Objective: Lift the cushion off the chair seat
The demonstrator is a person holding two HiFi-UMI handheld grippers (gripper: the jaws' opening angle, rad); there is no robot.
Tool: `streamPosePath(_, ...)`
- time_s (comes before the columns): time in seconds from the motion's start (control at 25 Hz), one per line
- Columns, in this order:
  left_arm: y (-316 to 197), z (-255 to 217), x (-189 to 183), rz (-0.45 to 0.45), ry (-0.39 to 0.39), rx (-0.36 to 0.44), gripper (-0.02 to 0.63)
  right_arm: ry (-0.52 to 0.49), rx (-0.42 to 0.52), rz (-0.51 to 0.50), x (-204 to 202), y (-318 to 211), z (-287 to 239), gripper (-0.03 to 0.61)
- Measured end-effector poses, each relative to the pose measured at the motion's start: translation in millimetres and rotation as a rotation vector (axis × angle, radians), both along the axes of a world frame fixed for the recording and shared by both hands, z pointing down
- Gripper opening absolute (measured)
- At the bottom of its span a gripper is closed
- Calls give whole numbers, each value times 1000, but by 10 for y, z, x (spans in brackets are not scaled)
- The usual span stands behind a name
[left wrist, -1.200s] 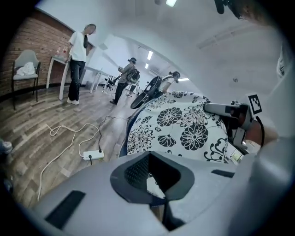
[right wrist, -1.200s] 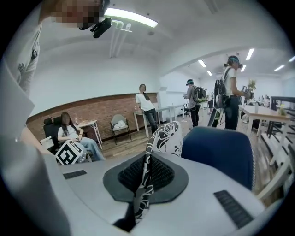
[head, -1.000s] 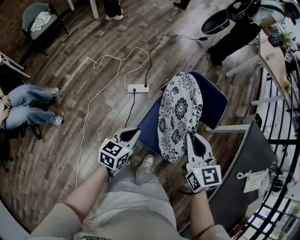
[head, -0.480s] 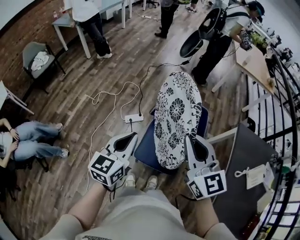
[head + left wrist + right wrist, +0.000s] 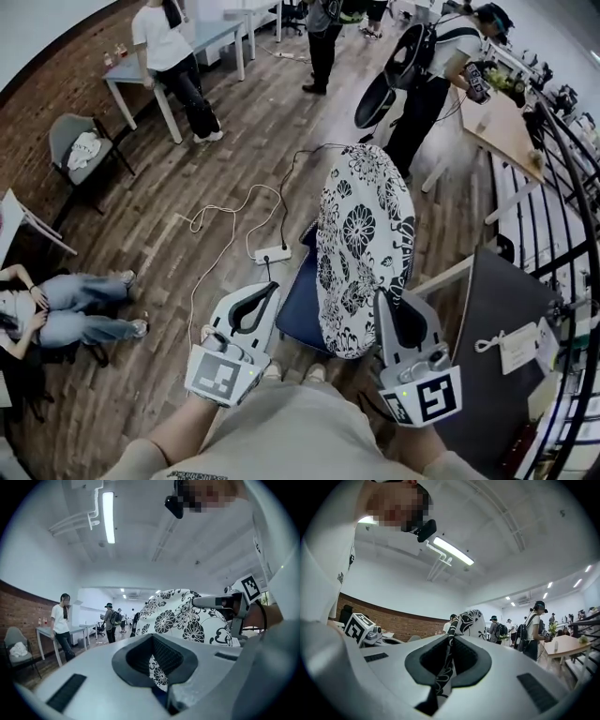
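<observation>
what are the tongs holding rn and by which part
The floral cushion, held by both: the left tongs pinch its fabric at the near left edge, the right tongs at the near right edge.

Left claw (image 5: 269, 290) and right claw (image 5: 382, 298) point level, side by side, both clamped on the cushion (image 5: 361, 225).
</observation>
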State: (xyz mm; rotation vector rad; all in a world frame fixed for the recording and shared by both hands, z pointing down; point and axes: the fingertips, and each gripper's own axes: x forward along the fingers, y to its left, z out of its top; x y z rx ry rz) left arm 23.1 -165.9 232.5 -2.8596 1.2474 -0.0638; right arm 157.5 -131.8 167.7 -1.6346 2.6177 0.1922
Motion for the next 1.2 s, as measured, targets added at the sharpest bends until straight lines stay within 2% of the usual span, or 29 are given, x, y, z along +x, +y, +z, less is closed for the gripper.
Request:
streamPosePath(0.44,-63,79,60,-5,-11,-34,3,26,-48,26,46,-43,175,6)
streamPosePath(0.6,-104,137,-5,-30,-62,-60,3,30,-51,32,51,-50,206,6)
streamPosePath(0.92,-91,63,59,-16,-16,-34,3,47,-55,37,72,-46,201,6)
streamPosePath(1.2,-88,154,62,-9,-31,-40,3,43,-56,57,86,-56,237,6)
